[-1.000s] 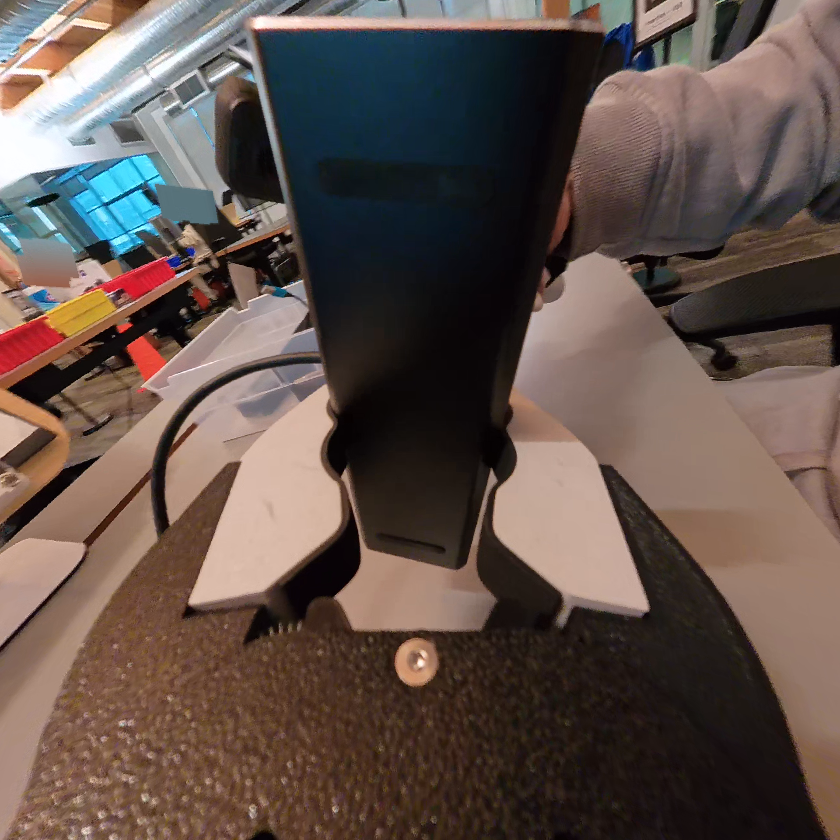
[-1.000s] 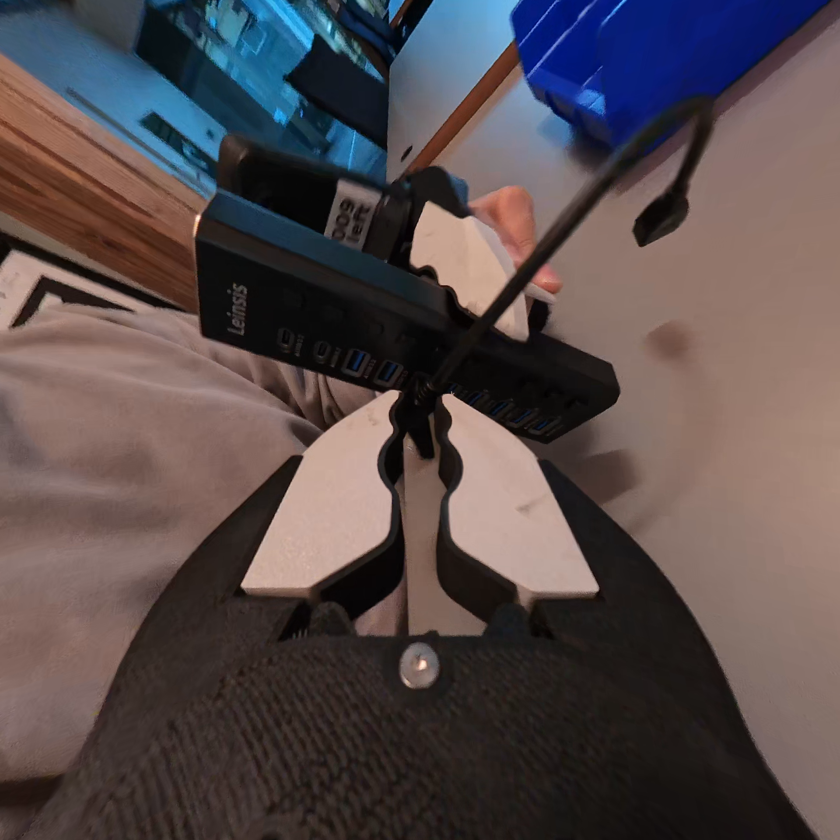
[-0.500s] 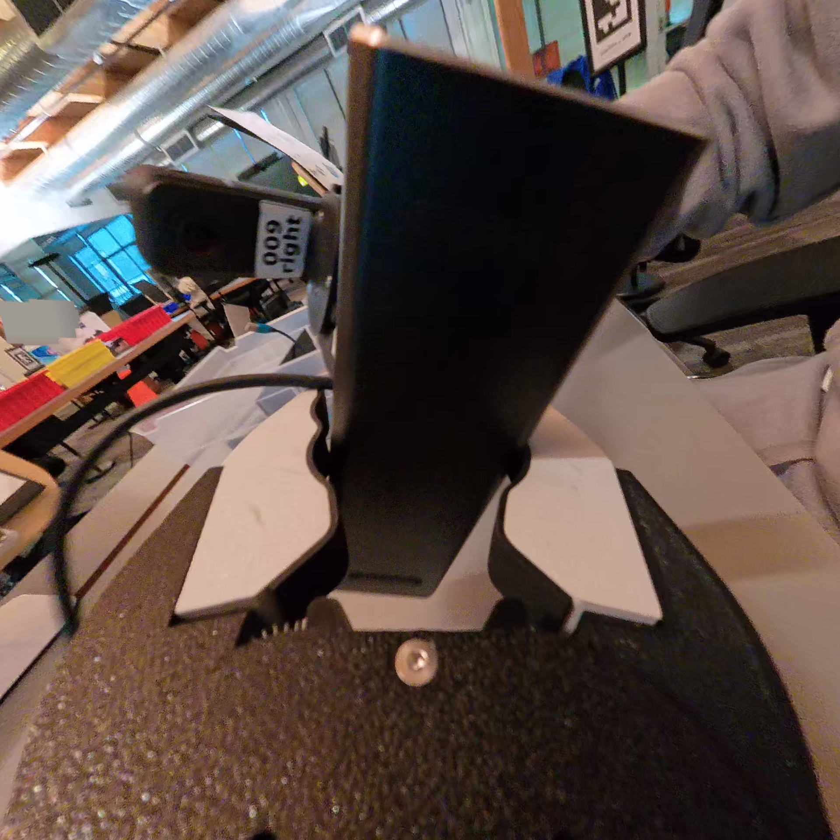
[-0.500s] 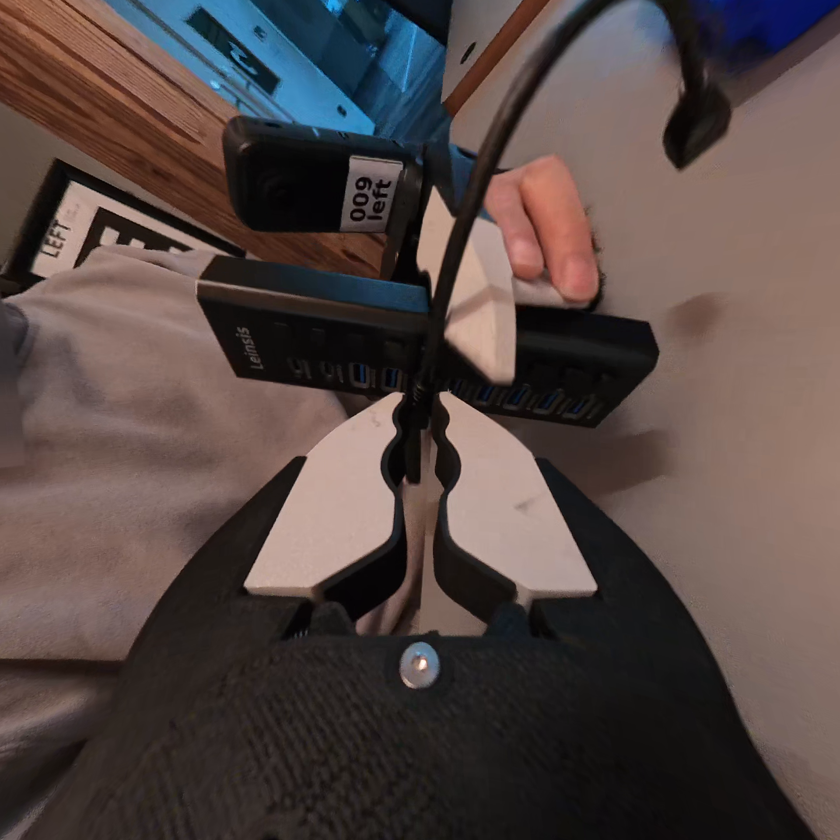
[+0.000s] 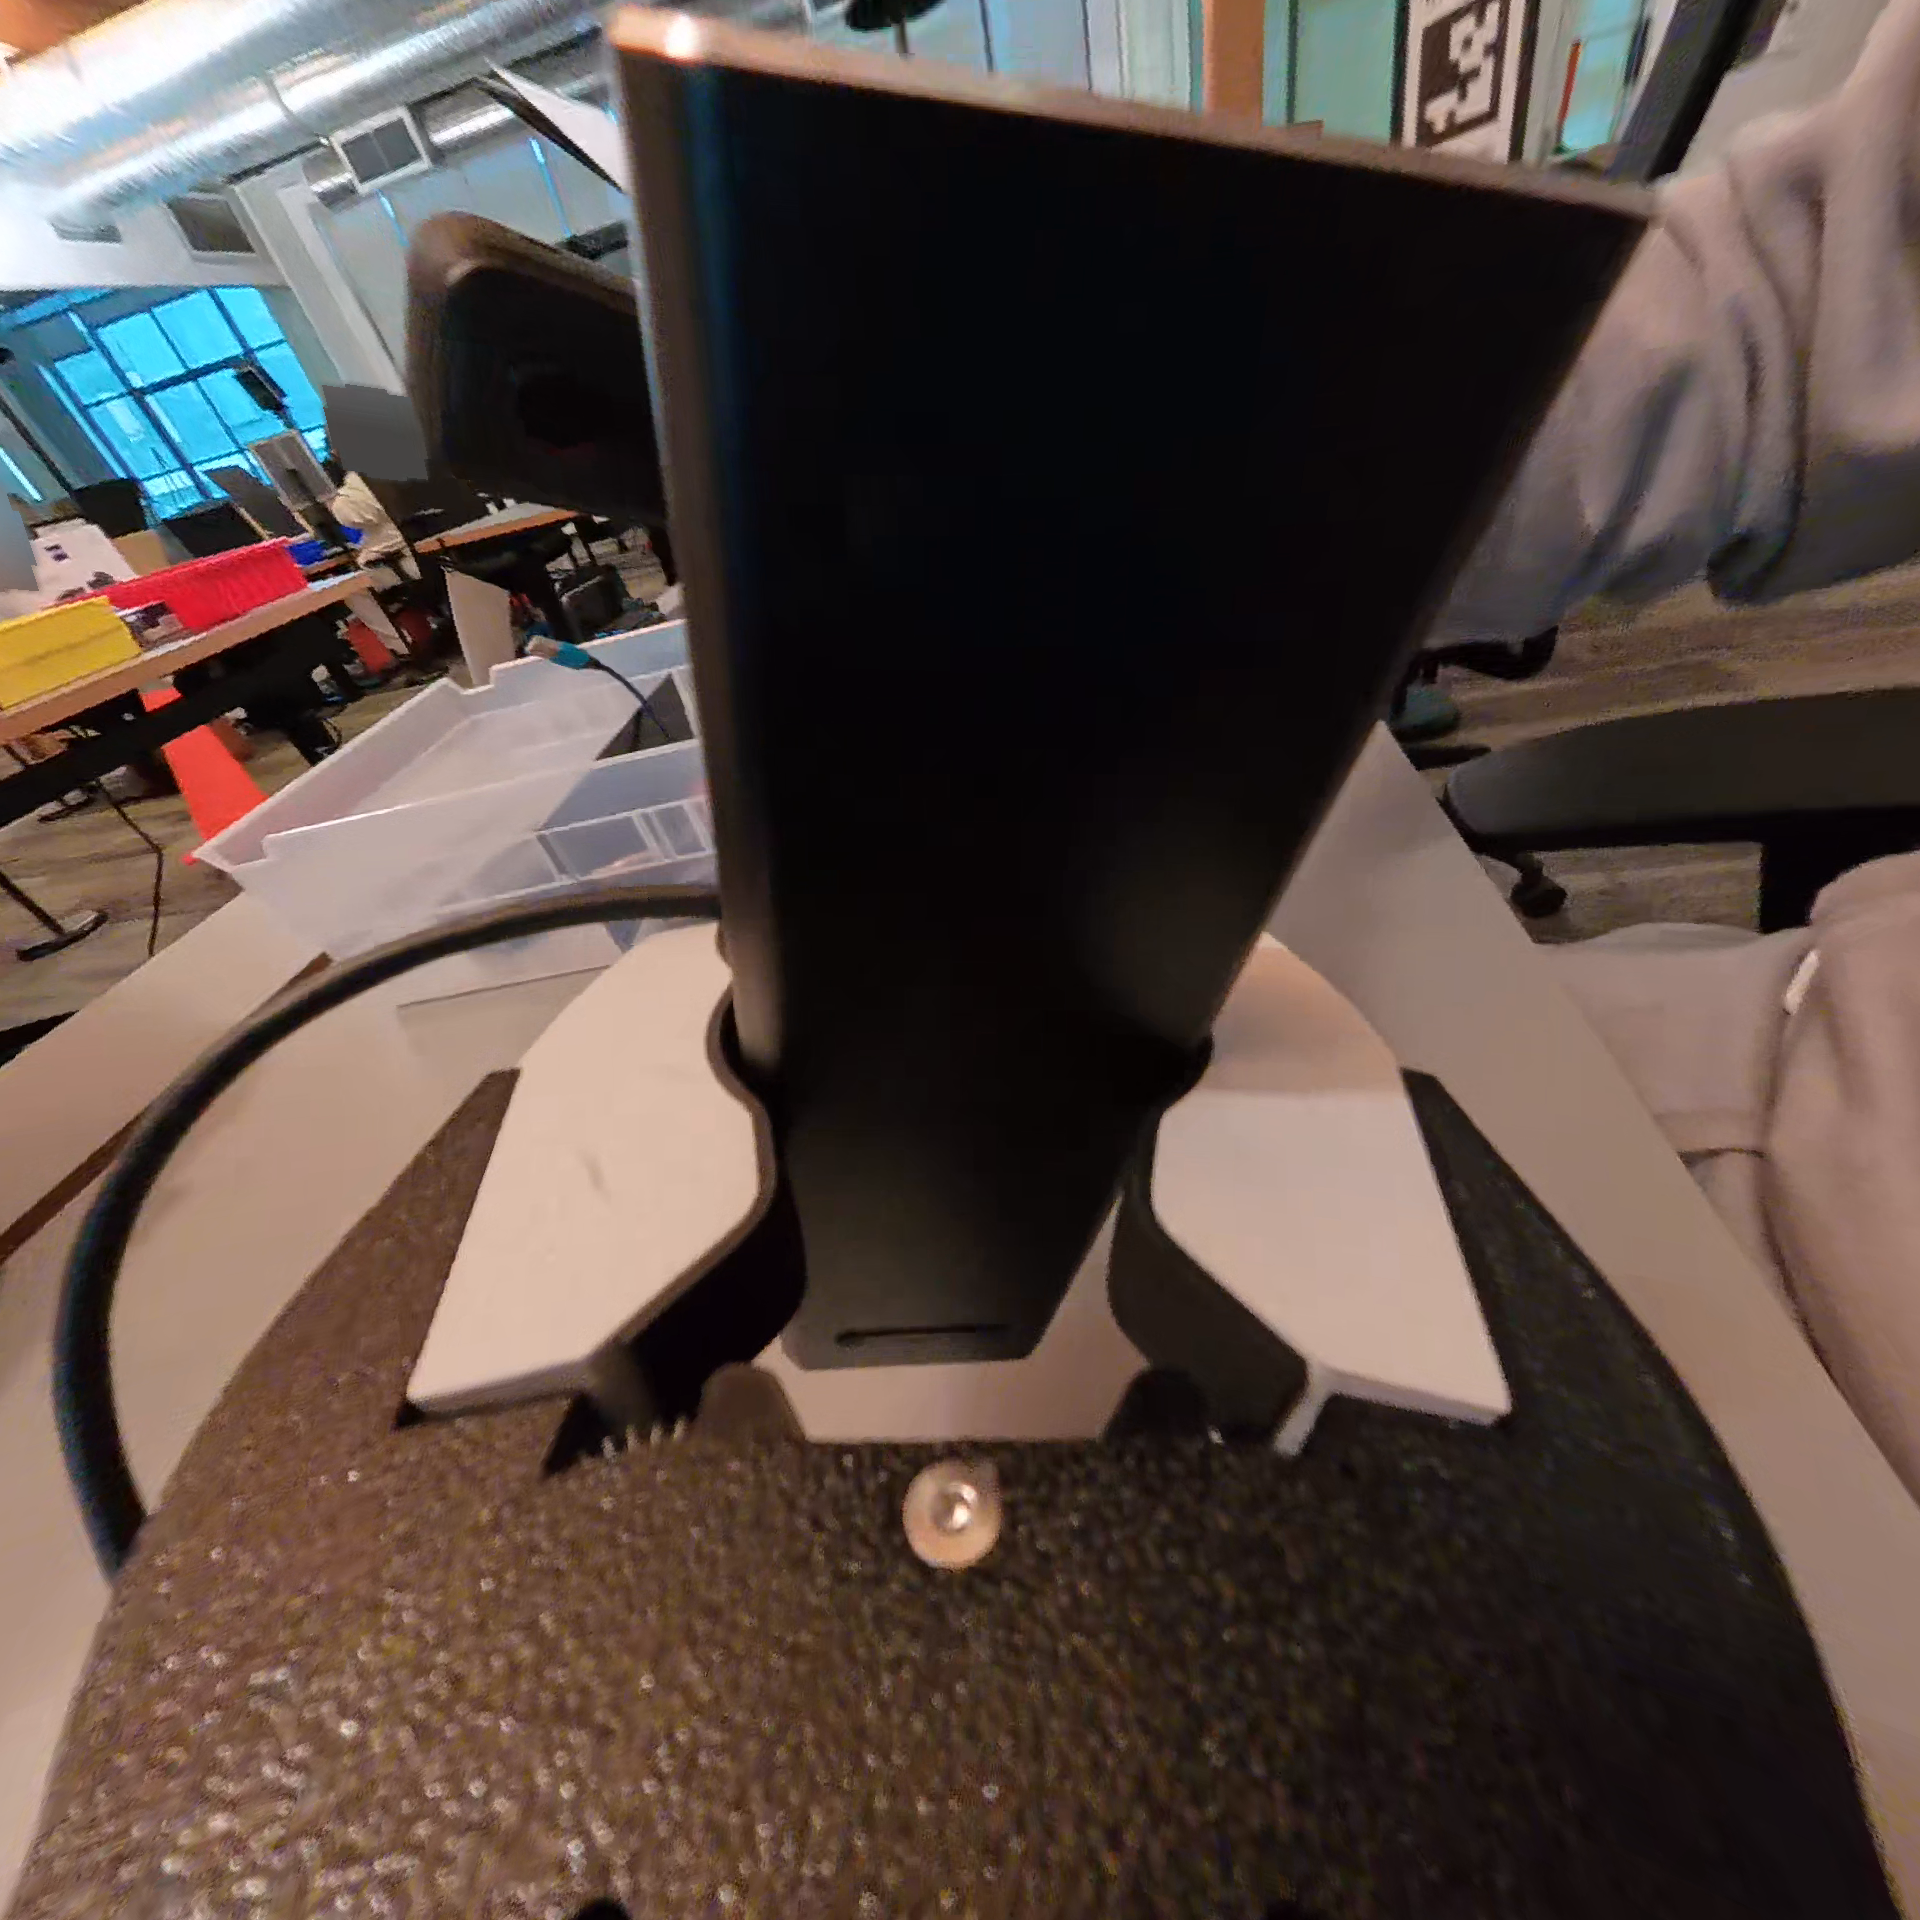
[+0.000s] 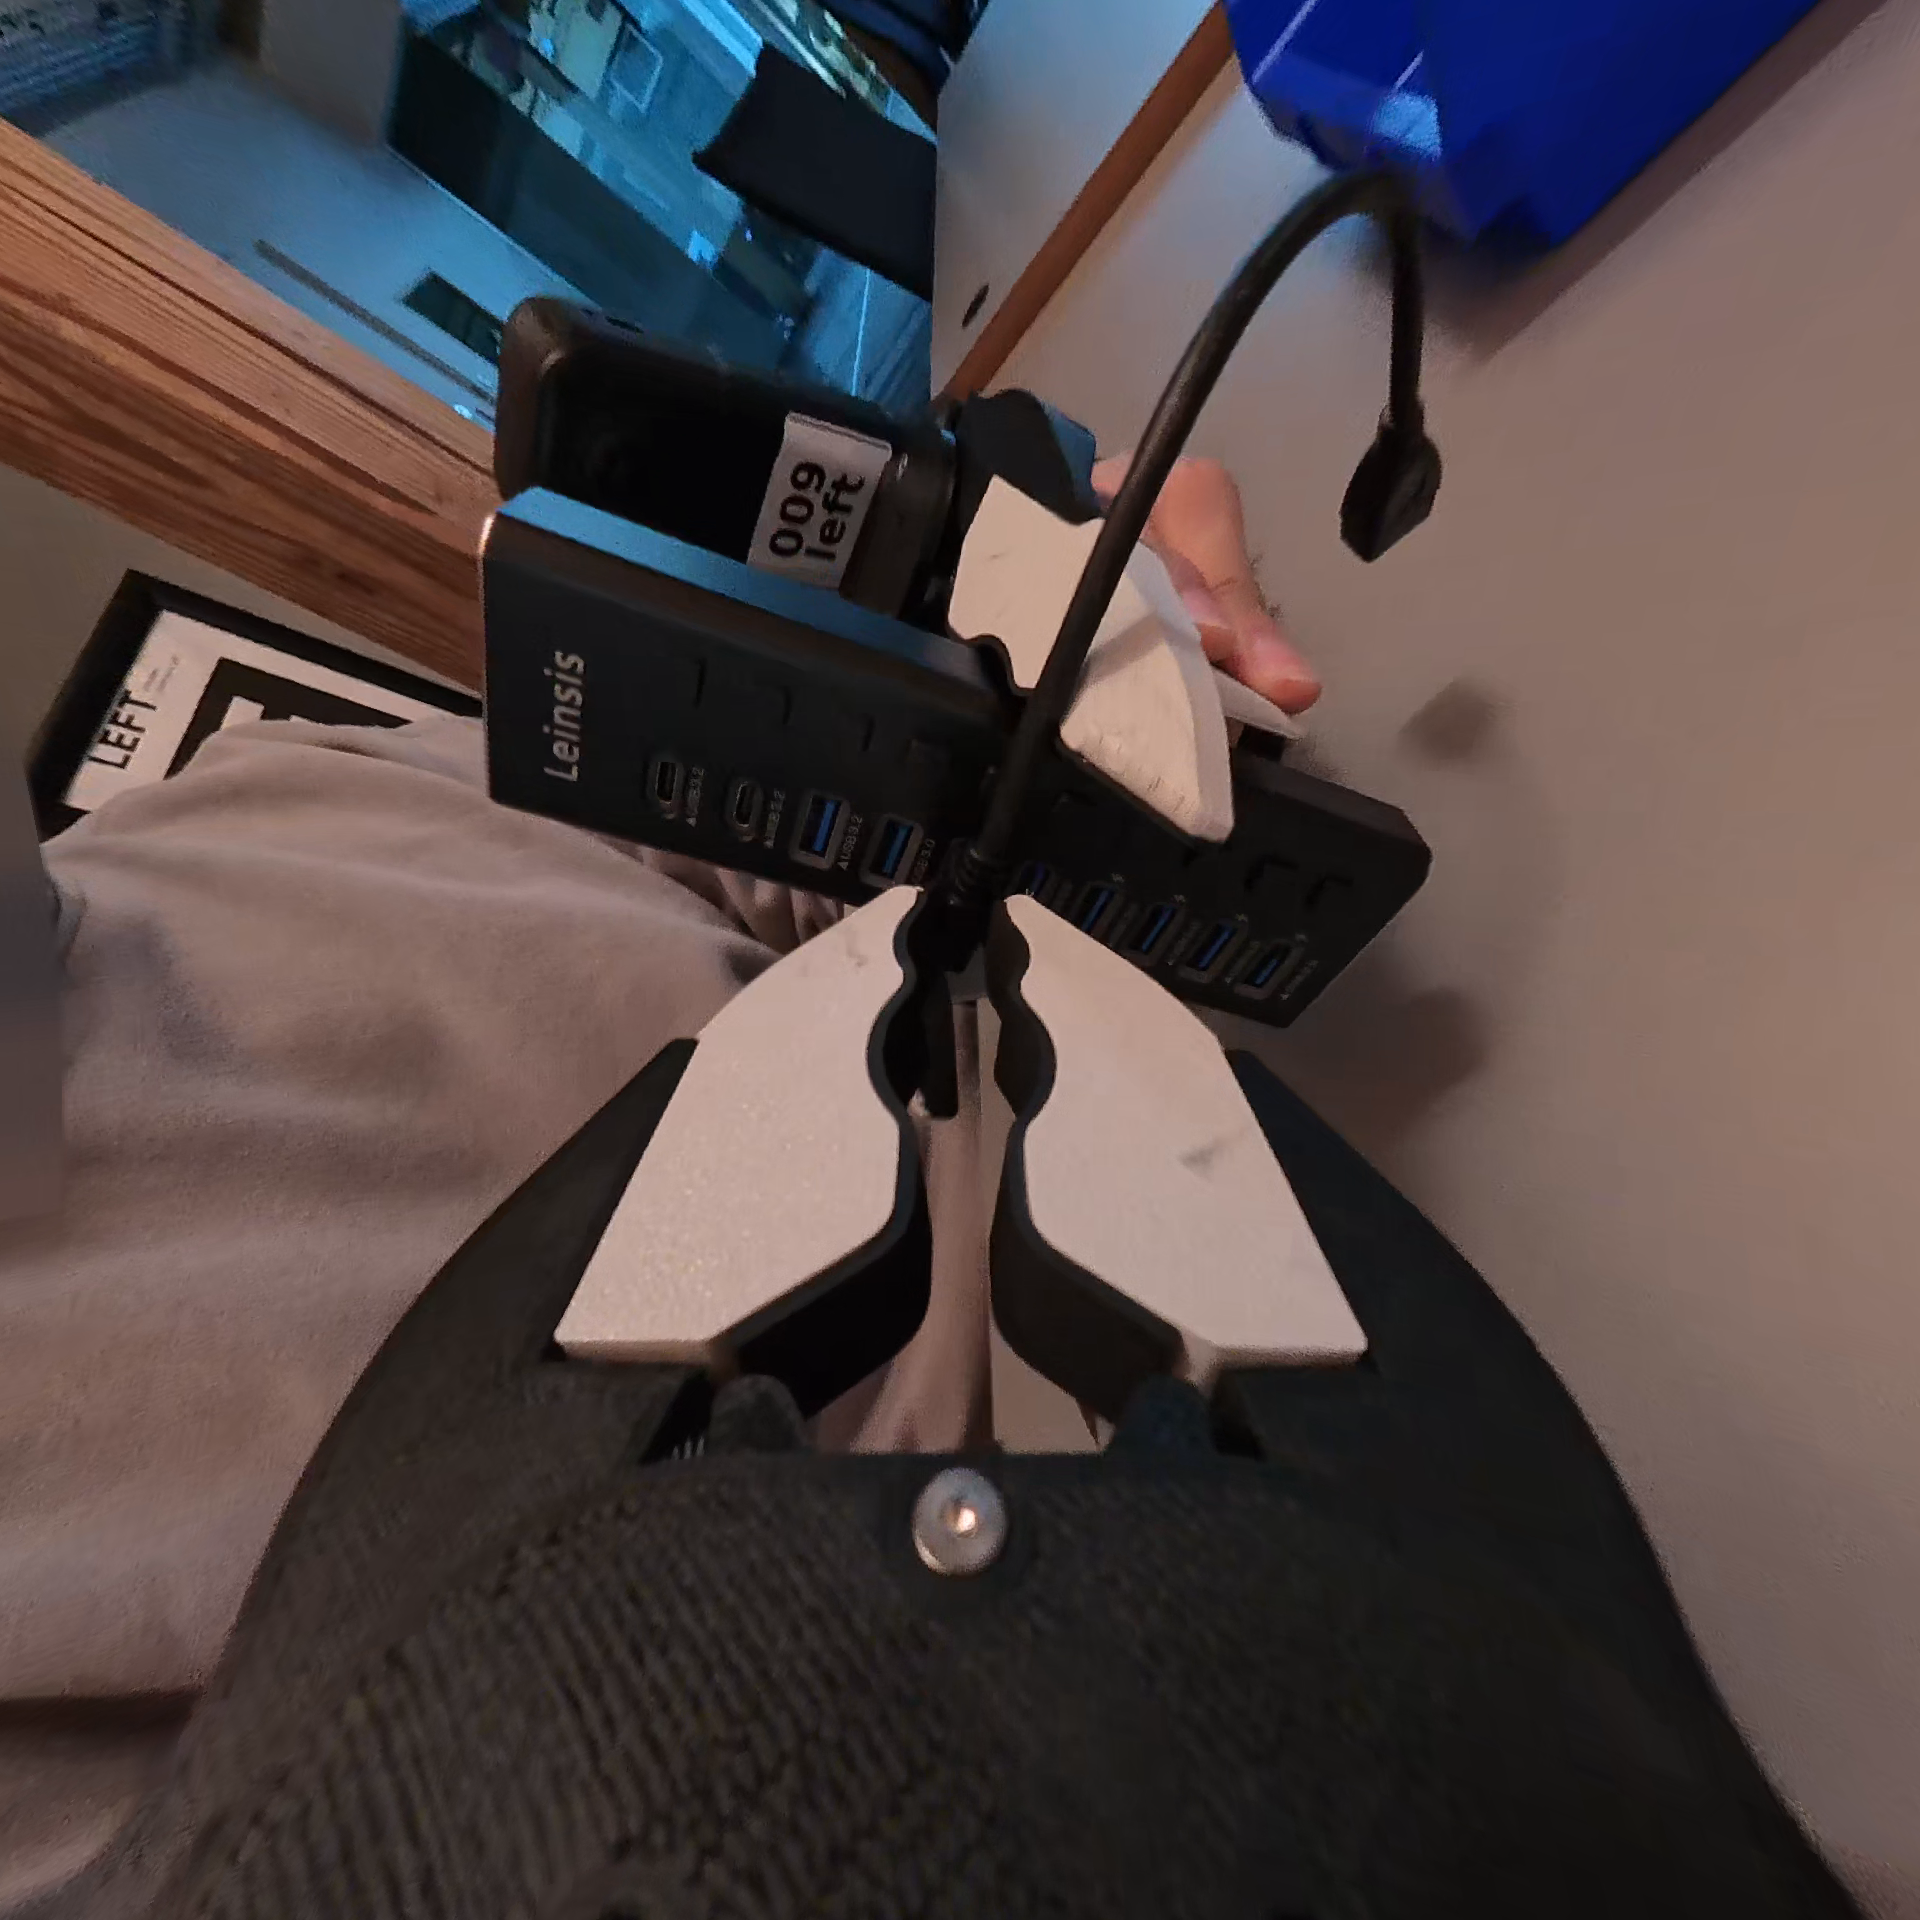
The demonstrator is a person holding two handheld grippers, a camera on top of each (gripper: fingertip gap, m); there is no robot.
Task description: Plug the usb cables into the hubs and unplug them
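My left gripper (image 5: 961,1039) is shut on a long black USB hub (image 5: 1039,623) that stands up and fills the left wrist view. In the right wrist view the hub (image 6: 644,717) lies slanted, its row of blue ports facing me, with the left gripper's white fingers (image 6: 1132,717) clamped across it. My right gripper (image 6: 956,920) is shut on the plug end of a black USB cable (image 6: 1153,436), right in front of the port row. I cannot tell whether the plug is in a port. The cable arcs up to a free connector (image 6: 1387,499).
A grey table (image 6: 1662,935) lies under both grippers. A blue bin (image 6: 1507,104) stands at the top right. White and clear trays (image 5: 468,790) stand behind the hub. The cable loops at the left (image 5: 94,1299). A grey sleeve (image 5: 1714,395) and office chair (image 5: 1714,769) are at the right.
The hub has tilted in the right view, its far end now lower right. The cable's free connector has swung down and to the right. Both grips are unchanged.
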